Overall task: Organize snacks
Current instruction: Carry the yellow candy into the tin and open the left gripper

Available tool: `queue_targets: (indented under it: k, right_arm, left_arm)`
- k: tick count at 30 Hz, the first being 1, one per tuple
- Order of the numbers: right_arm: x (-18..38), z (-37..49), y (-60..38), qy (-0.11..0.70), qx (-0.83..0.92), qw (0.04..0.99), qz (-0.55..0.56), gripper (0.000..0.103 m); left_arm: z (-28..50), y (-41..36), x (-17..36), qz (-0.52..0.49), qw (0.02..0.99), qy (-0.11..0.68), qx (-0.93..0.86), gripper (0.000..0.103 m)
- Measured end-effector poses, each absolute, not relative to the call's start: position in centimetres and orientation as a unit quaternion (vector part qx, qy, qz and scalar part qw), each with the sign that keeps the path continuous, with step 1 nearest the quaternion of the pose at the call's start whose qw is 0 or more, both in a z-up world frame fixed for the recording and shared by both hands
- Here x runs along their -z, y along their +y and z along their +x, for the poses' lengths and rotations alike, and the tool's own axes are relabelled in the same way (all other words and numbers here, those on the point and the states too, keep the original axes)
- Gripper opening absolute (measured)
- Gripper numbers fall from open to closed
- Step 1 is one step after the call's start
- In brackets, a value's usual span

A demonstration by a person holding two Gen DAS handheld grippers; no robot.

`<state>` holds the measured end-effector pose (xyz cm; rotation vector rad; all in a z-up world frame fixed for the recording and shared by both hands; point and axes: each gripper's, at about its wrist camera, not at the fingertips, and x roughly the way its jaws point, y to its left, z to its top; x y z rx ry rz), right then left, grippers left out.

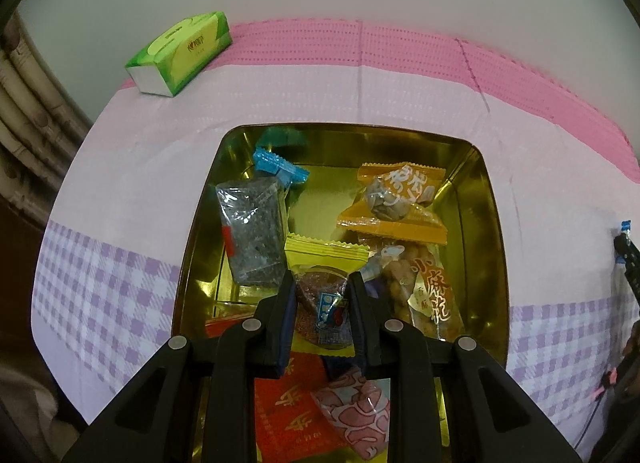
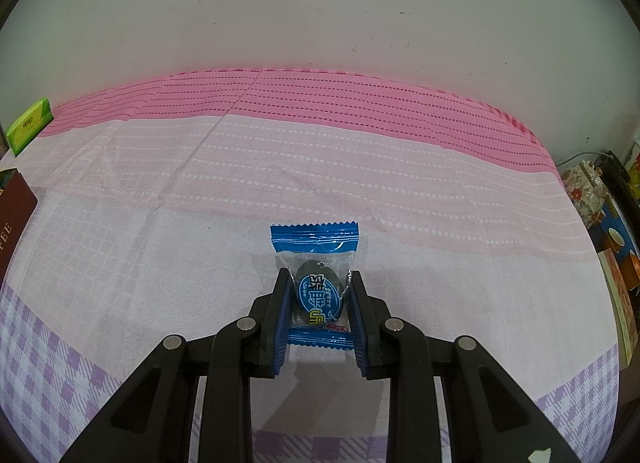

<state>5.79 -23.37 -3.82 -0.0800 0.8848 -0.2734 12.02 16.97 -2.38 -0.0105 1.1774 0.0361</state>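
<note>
Between the left tool's (image 1: 320, 287) fingers, above the gold tin (image 1: 494, 231), sits a yellow-edged snack packet (image 1: 322, 275), gripped on both sides. The right tool (image 2: 318, 283) clamps a blue-edged snack packet (image 2: 316, 251), which stands upright over the pink-checked bench (image 2: 160, 243), well apart from the tin.

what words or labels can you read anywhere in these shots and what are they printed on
"FEE": end of a word on the dark red tin wall, the rest cut off.
Chinese characters, not legible to me: blue candy packet in the right gripper.
Blurred: green tissue box.
Large Chinese characters, not legible to me: orange snack packets, red packet in the gold tin.
Too small: yellow packet in the left gripper.
</note>
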Motion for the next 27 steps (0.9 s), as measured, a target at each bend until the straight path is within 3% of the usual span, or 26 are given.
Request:
queue_targets:
  k: [11, 19, 27]
  right_arm:
    - [3.8, 5.8, -23.4, 0.427, 0.131, 0.894, -0.038, 0.025]
    - [3.8, 5.7, -23.5, 0.427, 0.131, 0.894, -0.038, 0.025]
    - [3.8, 5.8, -23.4, 0.427, 0.131, 0.894, -0.036, 0.025]
  left_arm:
    - [12.1, 17.2, 2.9, -0.005, 0.825, 0.565, -0.021, 0.028]
    - [11.7, 17.5, 1.9, -0.007, 0.830, 0.557, -0.023, 0.048]
    - [10.1, 17.2, 0.3, 0.002, 0.842, 0.539, -0.019, 0.050]
